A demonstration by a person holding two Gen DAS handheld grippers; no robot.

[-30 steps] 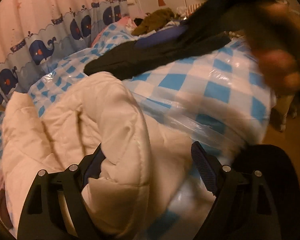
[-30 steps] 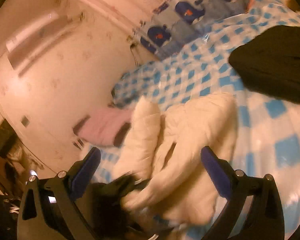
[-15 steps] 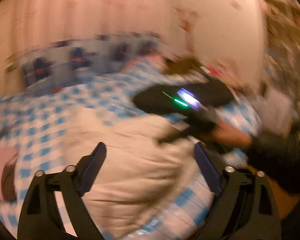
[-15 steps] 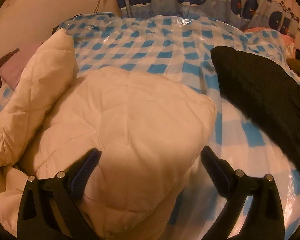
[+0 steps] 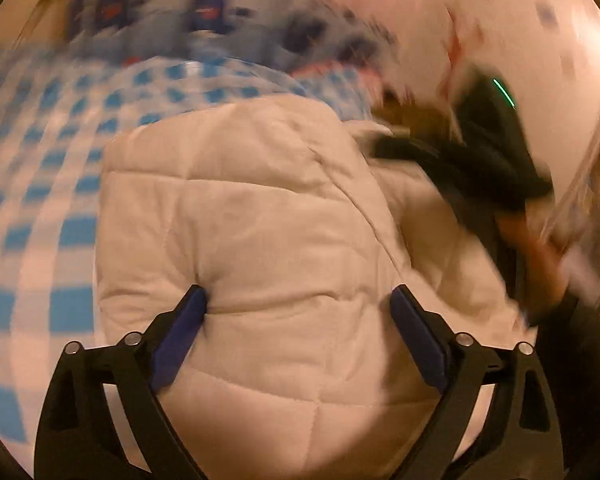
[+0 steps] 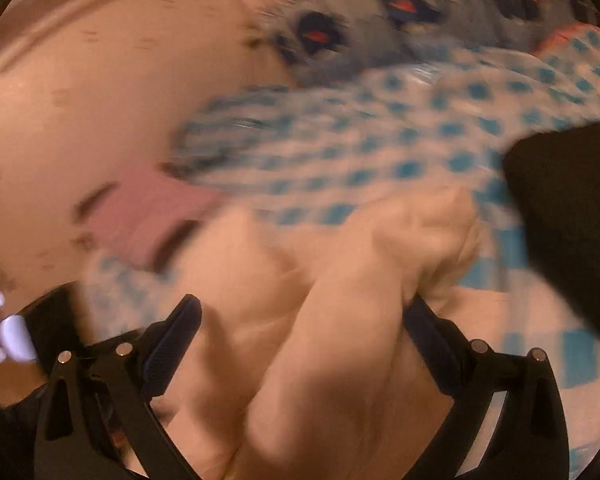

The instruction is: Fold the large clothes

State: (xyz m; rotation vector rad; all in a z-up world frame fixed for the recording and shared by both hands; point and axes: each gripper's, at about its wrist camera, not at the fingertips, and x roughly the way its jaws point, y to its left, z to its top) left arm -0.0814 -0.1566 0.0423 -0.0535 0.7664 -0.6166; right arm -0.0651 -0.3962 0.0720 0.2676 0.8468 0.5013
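A cream quilted padded jacket [image 5: 260, 216] lies bunched on a blue-and-white checked bed cover [image 5: 40, 184]. My left gripper [image 5: 298, 300] is open, its jaws wide apart with the jacket's quilted panel filling the gap. My right gripper [image 6: 300, 308] is open too, with a thick roll of the jacket [image 6: 340, 280] between its fingers. The right gripper's black body [image 5: 488, 148] shows blurred at the jacket's right side in the left wrist view. Both views are motion-blurred.
A black garment [image 6: 572, 208] lies on the bed to the right of the jacket. A pink item [image 6: 140, 208] lies at the bed's left edge by the wall. A whale-print curtain [image 6: 380, 12] hangs behind the bed.
Both grippers have swung and come down close onto the jacket. The jacket now fills the gap of each open gripper. The right gripper sits at the jacket's right side.
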